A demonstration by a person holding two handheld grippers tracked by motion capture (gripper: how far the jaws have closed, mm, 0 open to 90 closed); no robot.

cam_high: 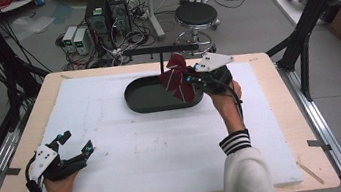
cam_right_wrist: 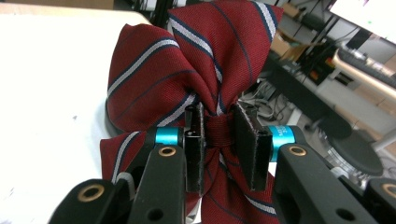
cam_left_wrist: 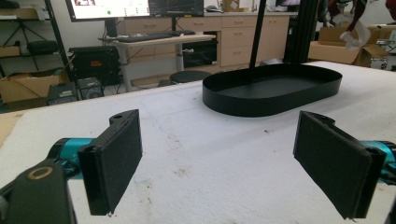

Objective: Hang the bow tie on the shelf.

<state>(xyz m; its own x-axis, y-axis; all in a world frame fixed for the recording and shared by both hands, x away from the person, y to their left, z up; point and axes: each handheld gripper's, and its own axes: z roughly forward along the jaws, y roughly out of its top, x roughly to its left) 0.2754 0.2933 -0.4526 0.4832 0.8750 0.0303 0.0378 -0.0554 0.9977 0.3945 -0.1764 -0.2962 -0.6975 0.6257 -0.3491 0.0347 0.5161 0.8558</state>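
The right tongs (cam_right_wrist: 219, 140) grip the bow tie (cam_high: 176, 78) by its knot above the tray (cam_high: 139, 100) near the bench's far edge; keep that pinch firm and lift straight. Left tongs (cam_high: 75, 144) rest released.

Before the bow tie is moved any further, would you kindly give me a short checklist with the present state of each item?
1. Right gripper clamped on the bow tie at its centre knot: ok.
2. Bow tie lifted off the black tray: ok.
3. Left gripper open, nothing between its pads: ok.
4. Tray interior free of objects: ok.
5. Black stand behind the tray upright: ok.
6. Grip firm enough against slipping: cannot tell.
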